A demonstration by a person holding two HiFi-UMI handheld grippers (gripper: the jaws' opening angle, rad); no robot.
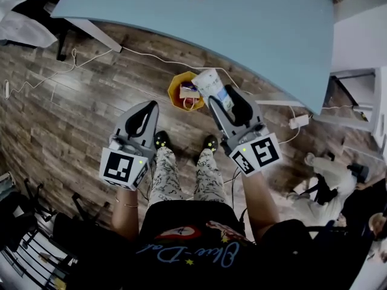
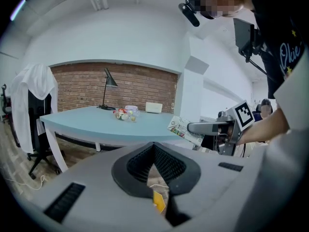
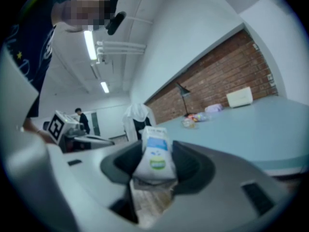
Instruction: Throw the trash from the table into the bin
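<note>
My right gripper (image 1: 222, 95) is shut on a white carton (image 1: 208, 83) with blue and green print, held just over a yellow bin (image 1: 184, 92) on the wooden floor. The bin holds some trash. In the right gripper view the carton (image 3: 155, 156) stands upright between the pads. My left gripper (image 1: 147, 106) is beside it at the left, shut and empty, its tips touching (image 2: 154, 146). Through its jaws a bit of the yellow bin (image 2: 158, 199) shows. More trash (image 2: 126, 114) lies on the light-blue table (image 1: 242, 29).
A desk lamp (image 2: 108, 88) and a white box (image 2: 154, 108) stand at the table's far side. A chair draped with a white coat (image 2: 34, 95) is at its left end. Cables (image 1: 72, 65) and a power strip (image 1: 298, 121) lie on the floor. Another person (image 1: 326, 180) sits at the right.
</note>
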